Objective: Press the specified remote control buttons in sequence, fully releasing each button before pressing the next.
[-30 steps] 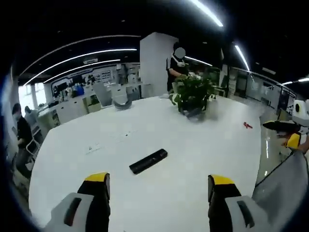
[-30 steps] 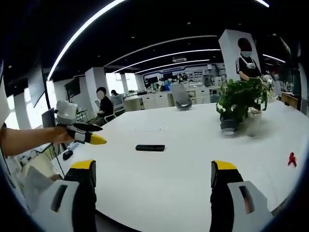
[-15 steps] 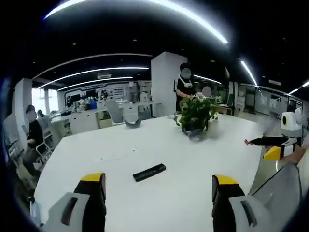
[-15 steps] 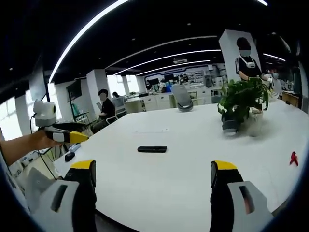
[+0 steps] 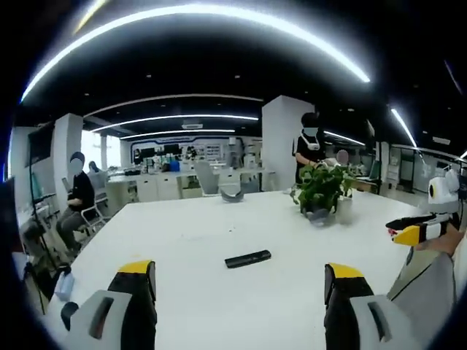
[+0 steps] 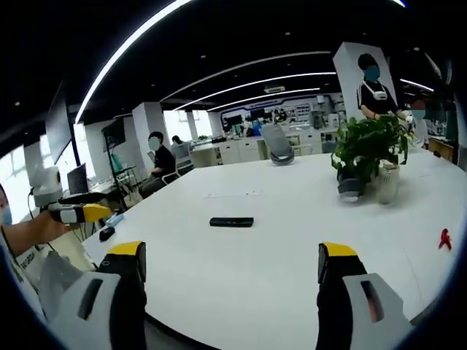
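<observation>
A black remote control [image 5: 248, 259] lies flat on the white table [image 5: 190, 240], well ahead of my left gripper [image 5: 237, 292], whose yellow-tipped jaws stand open with nothing between them. In the right gripper view the same remote [image 6: 231, 222] rests near the table's middle, far beyond my right gripper [image 6: 230, 273], also open and holding nothing. The right gripper [image 5: 416, 230] enters the left gripper view at the right edge, its jaws nearly together. The left gripper [image 6: 76, 213] appears at the left of the right gripper view, held by a hand.
A potted green plant [image 6: 368, 157] stands on the table's far side, with a small red item [image 6: 442, 238] near the right edge. A person in black [image 5: 309, 146] stands behind the plant. Another person [image 6: 158, 164] sits at the left. Office chairs and desks fill the background.
Both hands have pulled back and tilted up, so the table sits lower in the left gripper view. In the right gripper view the left gripper has drawn away leftward. The remote has not moved.
</observation>
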Action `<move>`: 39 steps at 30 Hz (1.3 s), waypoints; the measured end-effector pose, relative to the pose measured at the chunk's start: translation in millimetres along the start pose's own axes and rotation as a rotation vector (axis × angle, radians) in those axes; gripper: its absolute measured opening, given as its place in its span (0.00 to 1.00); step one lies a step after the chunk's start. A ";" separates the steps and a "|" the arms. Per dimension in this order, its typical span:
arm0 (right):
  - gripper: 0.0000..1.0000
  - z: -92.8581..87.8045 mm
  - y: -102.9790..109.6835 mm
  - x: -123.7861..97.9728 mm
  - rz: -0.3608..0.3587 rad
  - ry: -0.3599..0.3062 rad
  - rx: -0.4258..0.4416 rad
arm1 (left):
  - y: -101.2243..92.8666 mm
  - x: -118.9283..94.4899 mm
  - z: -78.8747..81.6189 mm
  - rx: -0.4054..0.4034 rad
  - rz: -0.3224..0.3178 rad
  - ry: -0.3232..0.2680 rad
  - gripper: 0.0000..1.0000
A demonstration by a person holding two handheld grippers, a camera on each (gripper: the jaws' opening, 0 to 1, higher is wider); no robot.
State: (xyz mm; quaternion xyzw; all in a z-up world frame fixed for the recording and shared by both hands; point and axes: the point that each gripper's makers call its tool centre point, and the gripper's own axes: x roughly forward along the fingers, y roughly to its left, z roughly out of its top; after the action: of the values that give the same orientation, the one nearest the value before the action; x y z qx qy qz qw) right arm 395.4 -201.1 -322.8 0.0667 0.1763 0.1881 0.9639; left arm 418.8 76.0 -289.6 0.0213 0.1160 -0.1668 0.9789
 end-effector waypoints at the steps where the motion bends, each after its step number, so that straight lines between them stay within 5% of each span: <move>1: 1.00 -1.2 0.6 0.4 0.002 0.006 -0.002 | 4.7 -2.8 2.3 0.025 0.032 -0.025 1.00; 11: 1.00 2.4 4.7 -1.1 0.016 -0.011 -0.028 | 9.8 -25.0 -6.5 0.002 0.093 -0.047 1.00; 15: 1.00 1.6 3.3 -0.7 0.011 -0.004 -0.033 | 14.3 -27.9 -8.4 -0.109 0.129 -0.113 1.00; 18: 1.00 1.6 7.0 -0.8 0.017 -0.004 -0.058 | 18.3 -27.2 -13.2 -0.005 0.153 -0.067 0.99; 28: 1.00 1.7 20.1 0.8 0.049 -0.002 -0.132 | 2.1 -17.9 -38.5 0.084 0.099 0.072 0.99; 35: 1.00 0.3 20.0 2.0 0.050 0.011 -0.123 | 20.1 -25.8 -25.7 0.009 0.154 -0.004 1.00; 39: 1.00 -2.5 19.9 2.6 0.048 0.027 -0.138 | 25.6 -26.6 -30.5 0.007 0.180 0.021 0.99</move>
State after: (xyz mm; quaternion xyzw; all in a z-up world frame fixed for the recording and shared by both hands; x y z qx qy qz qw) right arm 390.0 -181.6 -322.0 0.0018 0.1742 0.2236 0.9590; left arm 396.2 111.2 -313.0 0.0368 0.1234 -0.0782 0.9886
